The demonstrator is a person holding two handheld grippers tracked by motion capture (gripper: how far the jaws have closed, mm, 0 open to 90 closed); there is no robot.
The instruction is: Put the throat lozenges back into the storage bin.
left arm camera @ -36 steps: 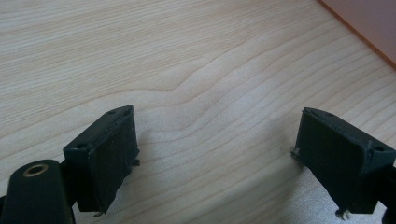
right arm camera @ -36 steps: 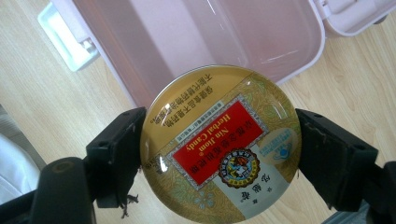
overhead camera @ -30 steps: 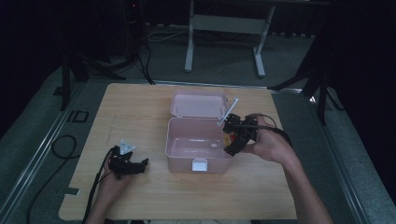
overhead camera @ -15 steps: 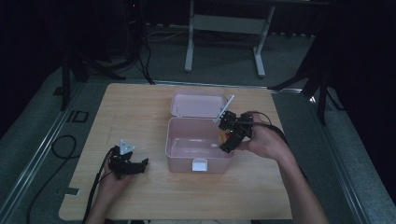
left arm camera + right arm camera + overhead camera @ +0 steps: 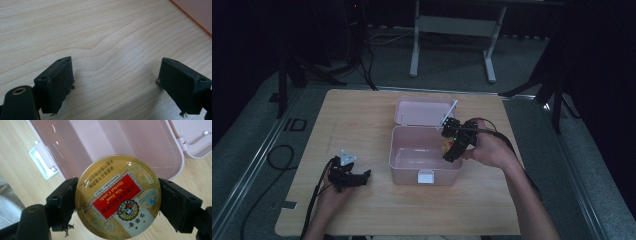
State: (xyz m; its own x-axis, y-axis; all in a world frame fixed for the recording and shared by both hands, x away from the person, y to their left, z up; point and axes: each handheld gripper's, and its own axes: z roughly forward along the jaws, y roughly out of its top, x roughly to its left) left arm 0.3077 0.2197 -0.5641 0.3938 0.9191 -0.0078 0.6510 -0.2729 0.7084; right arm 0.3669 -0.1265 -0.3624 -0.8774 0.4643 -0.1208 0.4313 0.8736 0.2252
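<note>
A round gold candy tin [image 5: 119, 197] with a red label sits clamped between the jaws of my right gripper [image 5: 117, 202]. In the high view that right gripper [image 5: 455, 142] hovers over the right rim of an open pink box [image 5: 404, 165], and a bit of the yellow tin [image 5: 445, 146] peeks out beside it. The box's lid [image 5: 422, 111] lies folded back behind it. My left gripper [image 5: 349, 176] rests low on the table to the left of the box, jaws apart. In the left gripper view its jaws [image 5: 115, 85] are wide with only bare wood between them.
The box has a white latch [image 5: 425, 177] on its front wall, also seen as the latch [image 5: 43, 163] in the right gripper view. The wooden table [image 5: 362, 120] ends at dark floor on all sides. A metal stand [image 5: 452, 30] is behind the table.
My right gripper with the tin has shifted slightly left, over the box's right rim. The left gripper has stayed still.
</note>
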